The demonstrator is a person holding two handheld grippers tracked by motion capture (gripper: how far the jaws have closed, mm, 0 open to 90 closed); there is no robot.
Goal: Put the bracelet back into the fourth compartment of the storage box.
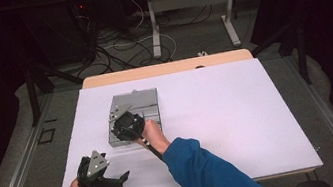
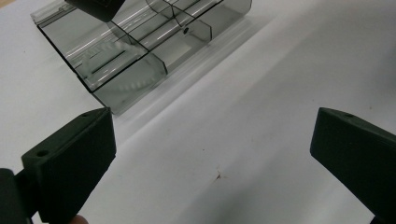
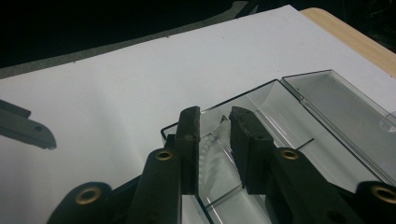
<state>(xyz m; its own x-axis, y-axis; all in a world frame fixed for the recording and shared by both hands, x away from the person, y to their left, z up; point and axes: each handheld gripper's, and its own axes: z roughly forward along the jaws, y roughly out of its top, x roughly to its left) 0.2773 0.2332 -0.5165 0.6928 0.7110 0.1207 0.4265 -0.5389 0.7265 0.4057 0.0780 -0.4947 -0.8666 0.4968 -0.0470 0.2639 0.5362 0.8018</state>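
A clear grey compartment box (image 1: 139, 101) lies on the white sheet, left of centre. My right gripper (image 1: 126, 125) reaches down into its near left compartment. In the right gripper view the right gripper (image 3: 215, 116) has its jaws a narrow gap apart, with a white toothed part (image 3: 209, 150) lying between them, close to the left pad. The same toothed part (image 2: 112, 51) shows through the box wall (image 2: 196, 32) in the left gripper view. My left gripper (image 1: 117, 181) rests at the table's near left corner, jaws wide open (image 2: 210, 126) over bare sheet, pointing at the box.
The white sheet (image 1: 228, 114) covers the table, and a wooden edge (image 1: 165, 68) shows at the far side. The box's hinged lid (image 3: 341, 100) lies open beside the compartments. Cables and desk legs (image 1: 154, 29) stand on the floor beyond.
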